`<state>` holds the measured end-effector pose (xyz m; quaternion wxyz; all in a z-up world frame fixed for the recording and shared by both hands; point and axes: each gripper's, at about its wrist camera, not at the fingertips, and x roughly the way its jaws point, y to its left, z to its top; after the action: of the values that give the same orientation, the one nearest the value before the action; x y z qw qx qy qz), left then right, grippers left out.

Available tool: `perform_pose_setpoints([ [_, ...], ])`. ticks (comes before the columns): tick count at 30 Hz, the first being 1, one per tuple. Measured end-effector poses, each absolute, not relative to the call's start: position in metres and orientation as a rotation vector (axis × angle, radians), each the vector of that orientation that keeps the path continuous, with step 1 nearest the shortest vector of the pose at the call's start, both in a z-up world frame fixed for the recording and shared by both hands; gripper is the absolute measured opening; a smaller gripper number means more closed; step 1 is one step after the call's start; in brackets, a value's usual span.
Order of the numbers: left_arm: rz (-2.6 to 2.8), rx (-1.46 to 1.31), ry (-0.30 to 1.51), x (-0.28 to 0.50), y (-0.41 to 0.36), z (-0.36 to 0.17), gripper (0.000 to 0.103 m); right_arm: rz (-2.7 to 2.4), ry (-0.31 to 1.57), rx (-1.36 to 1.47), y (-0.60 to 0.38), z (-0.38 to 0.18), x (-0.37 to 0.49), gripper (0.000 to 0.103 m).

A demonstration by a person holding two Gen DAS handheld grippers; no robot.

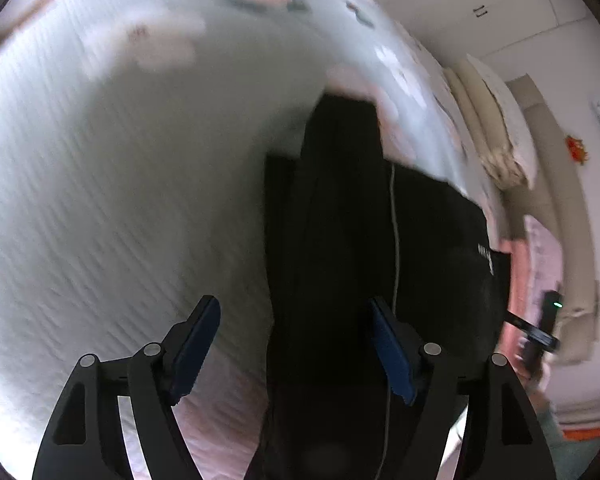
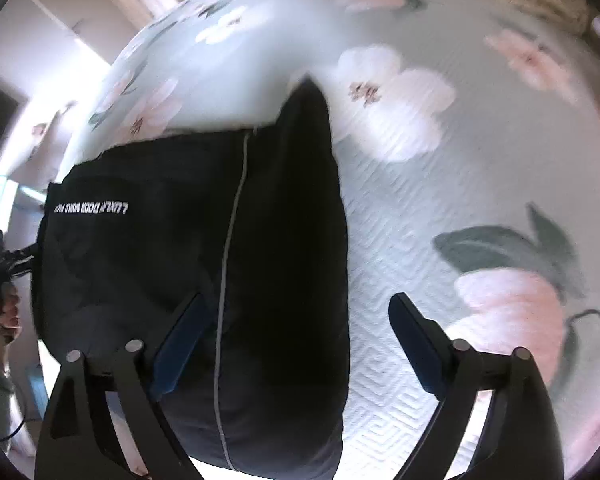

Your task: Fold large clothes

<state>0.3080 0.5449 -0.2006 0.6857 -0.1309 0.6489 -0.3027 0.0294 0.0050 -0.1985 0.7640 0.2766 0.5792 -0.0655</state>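
On the floral quilted bedspread (image 2: 440, 208) lies a folded black jacket (image 2: 204, 240), both the left gripper (image 1: 296, 354) and right gripper (image 2: 296, 344) spread wide above it, grasping nothing.

The garment (image 2: 188, 260) lying ahead of the right tool (image 2: 296, 344) is showing plain black, with a thin pale grey stripe (image 2: 226, 280) running down it and a line of white lettering (image 2: 90, 208) off to the tool's left. Around it the bed cover (image 2: 440, 200) is showing pale mint-white with a ribbed weave, printed with white and pink blossoms (image 2: 396, 100) and dark green leaves (image 2: 504, 248). Both tools are wearing black frames with dark blue pads (image 1: 392, 352).
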Motion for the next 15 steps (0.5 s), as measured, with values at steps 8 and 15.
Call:
perform_pose_setpoints([
  [8, -0.864, -0.528, 1.558, 0.321, 0.539, -0.265, 0.079, 0.175, 1.246, 0.944, -0.01, -0.283, 0.028, 0.099],
  [15, -0.93, -0.52, 1.525, 0.321, 0.516, -0.264, 0.053, 0.356, 1.173, 0.963, 0.004, -0.295, 0.059, 0.086],
])
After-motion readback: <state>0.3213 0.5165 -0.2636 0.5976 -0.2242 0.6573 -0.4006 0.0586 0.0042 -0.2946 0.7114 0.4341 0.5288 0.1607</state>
